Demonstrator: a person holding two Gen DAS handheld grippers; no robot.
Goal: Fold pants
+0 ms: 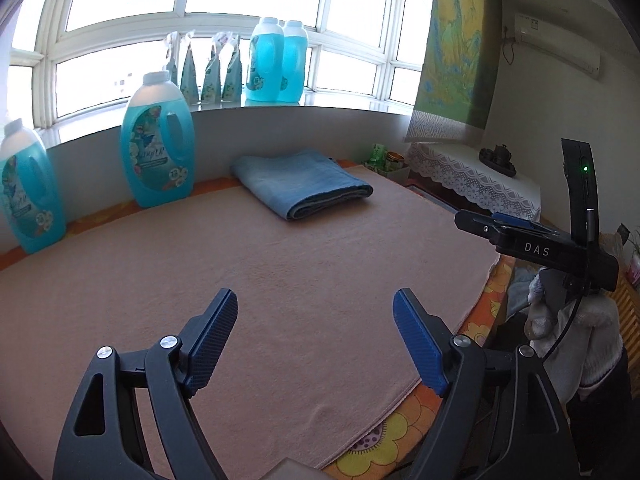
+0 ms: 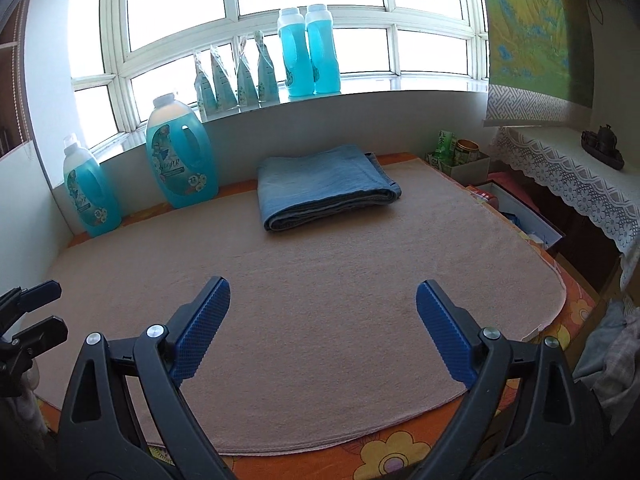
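The left gripper (image 1: 316, 340) and the right gripper (image 2: 323, 330) both run off the bottom edge of their own views, so only the spread fingers and the front of each frame show. In the left wrist view the right gripper (image 1: 474, 222) is seen side-on, its far finger hidden behind the near one, and the gloved hand (image 1: 560, 312) holding it is cut by the frame's dark rim. The folded pants (image 2: 326, 186) show only their top face and stacked edges (the inner layers are out of sight). Labels on the detergent bottles (image 2: 180, 164) are too small to read. The left gripper's tips (image 2: 36, 312) barely enter the right wrist view.
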